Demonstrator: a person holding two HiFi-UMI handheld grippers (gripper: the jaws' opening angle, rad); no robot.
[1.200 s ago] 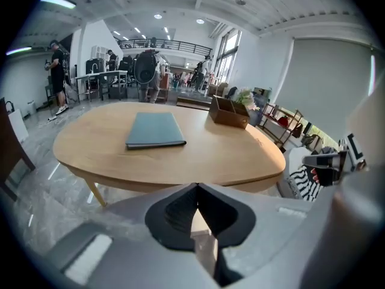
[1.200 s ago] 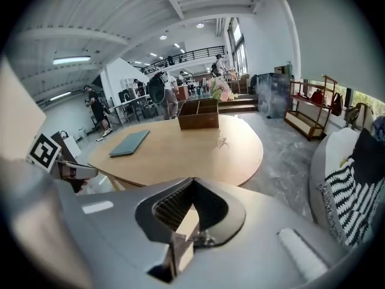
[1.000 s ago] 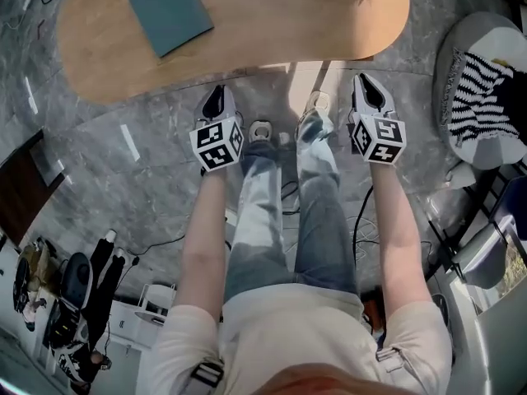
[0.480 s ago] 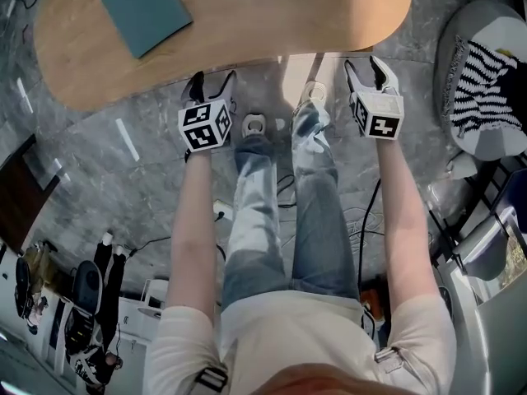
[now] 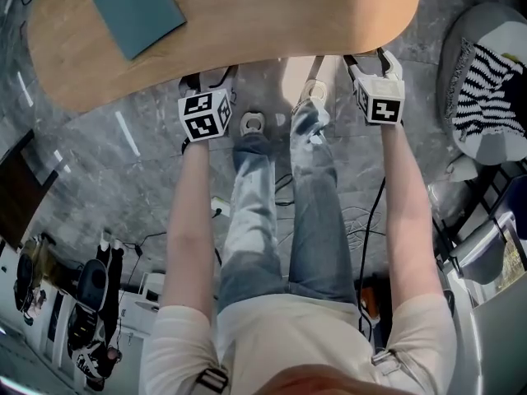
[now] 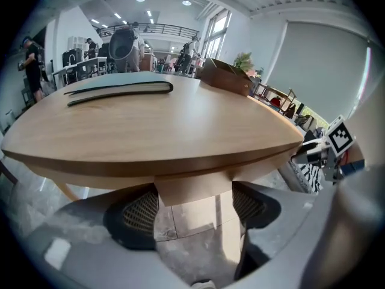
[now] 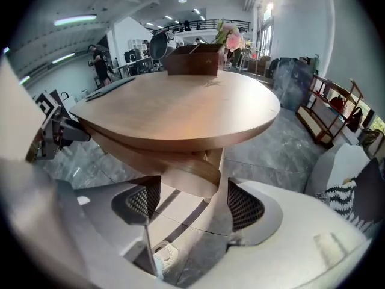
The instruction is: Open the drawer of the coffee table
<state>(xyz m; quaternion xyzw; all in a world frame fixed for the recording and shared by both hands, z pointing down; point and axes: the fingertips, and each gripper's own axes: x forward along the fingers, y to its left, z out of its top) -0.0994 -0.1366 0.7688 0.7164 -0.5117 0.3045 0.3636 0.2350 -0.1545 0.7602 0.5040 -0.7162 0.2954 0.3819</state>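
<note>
A pale wooden oval coffee tabletop [image 5: 272, 15] fills the top of the head view, above a grey marbled floor [image 5: 107, 163]. The person stands at its near edge, legs in faded blue jeans [image 5: 263, 212] and white shoes [image 5: 255, 125] between the two arms.

The left gripper [image 5: 210, 78] sits at the tabletop's near edge, left of the legs. Its jaws have just been opening and stand wide apart, holding nothing. In the left gripper view the drawer [image 6: 194, 188] shows only as a light wooden front piece hanging under the tabletop's near edge. It lies in line with the gap between the jaws, and the pads do not press on it.

The right gripper [image 5: 368, 58] is at the same near edge, right of the legs. Its jaws have likewise just been opening and stand wide apart, empty, with a curved wooden band under the tabletop ahead of them.

A thin teal closed book [image 5: 136, 11] lies flat near the tabletop's left end. A dark brown wooden box with flowers [image 7: 194, 60] stands at the far edge. A black-and-white striped cushion [image 5: 482, 85] rests on a grey seat beyond the right end.
</note>
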